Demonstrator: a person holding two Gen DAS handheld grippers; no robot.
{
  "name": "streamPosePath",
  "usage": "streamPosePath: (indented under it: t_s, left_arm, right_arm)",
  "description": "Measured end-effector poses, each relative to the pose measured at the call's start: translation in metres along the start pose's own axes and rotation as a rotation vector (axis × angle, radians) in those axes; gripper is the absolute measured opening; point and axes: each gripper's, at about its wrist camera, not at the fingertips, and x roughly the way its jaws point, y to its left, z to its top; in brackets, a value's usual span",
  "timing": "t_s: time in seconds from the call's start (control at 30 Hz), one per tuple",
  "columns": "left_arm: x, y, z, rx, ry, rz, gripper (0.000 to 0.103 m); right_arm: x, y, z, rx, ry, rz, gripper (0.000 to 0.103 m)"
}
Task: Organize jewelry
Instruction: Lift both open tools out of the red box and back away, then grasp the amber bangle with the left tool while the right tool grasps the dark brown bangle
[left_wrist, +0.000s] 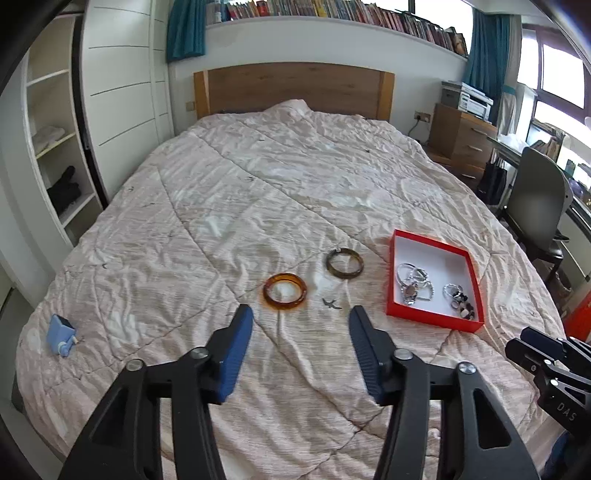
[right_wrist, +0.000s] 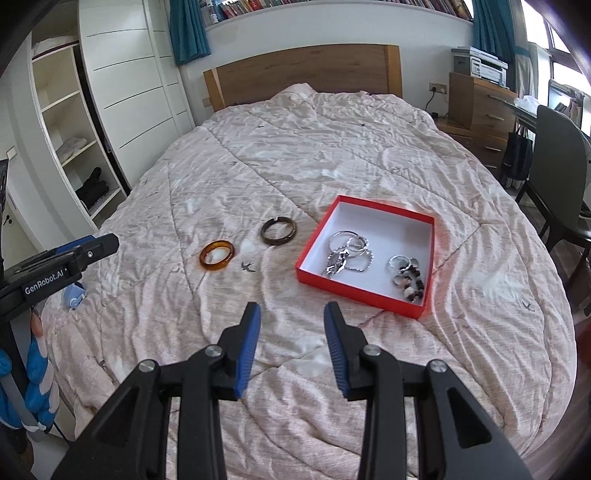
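An amber bangle (left_wrist: 284, 292) (right_wrist: 217, 255) and a dark olive bangle (left_wrist: 344, 262) (right_wrist: 278, 230) lie on the pink quilt. To their right stands a shallow red box (left_wrist: 432, 321) (right_wrist: 360, 291) with a white inside, holding several silver bracelets (left_wrist: 413, 283) (right_wrist: 347, 253) and a beaded bracelet (left_wrist: 460, 301) (right_wrist: 410, 278). My left gripper (left_wrist: 301, 317) is open and empty, just short of the amber bangle. My right gripper (right_wrist: 291, 314) is open and empty, near the box's front left corner.
A small light-blue object (left_wrist: 61, 334) (right_wrist: 74, 295) lies at the quilt's left edge. A wooden headboard (left_wrist: 293, 88) is at the far end. White shelves (left_wrist: 55, 147) stand left; a grey chair (left_wrist: 537, 206) and wooden drawers (left_wrist: 461, 136) stand right.
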Motion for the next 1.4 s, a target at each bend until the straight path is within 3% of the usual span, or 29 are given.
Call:
streamPosePath:
  t_s: [0.37,0.73,1.03,1.27,1.4]
  left_arm:
    - [0.005,0.013,-0.002,-0.012,-0.002,0.025,0.06]
    - [0.04,0.035,0.01,-0.042,0.031,0.061,0.06]
    - [0.039,0.071,0.076,-0.055,-0.033,0.13,0.06]
    - [0.029,0.08,0.125,-0.058,-0.08,0.131,0.06]
    - [0.041,0.085,0.132,-0.068,-0.07,0.118,0.06]
  right_arm:
    - [0.004,0.009,0.001,-0.018,0.012,0.018,0.034]
    - [0.038,0.017,0.023,-0.038,0.039,0.045,0.034]
    - [0.048,0.025,0.069,-0.072,0.015,0.084,0.034]
    - [0.034,0.033,0.124,-0.094,-0.064,0.111,0.034]
    - [0.035,0.033,0.147,-0.095,-0.088,0.117,0.034]
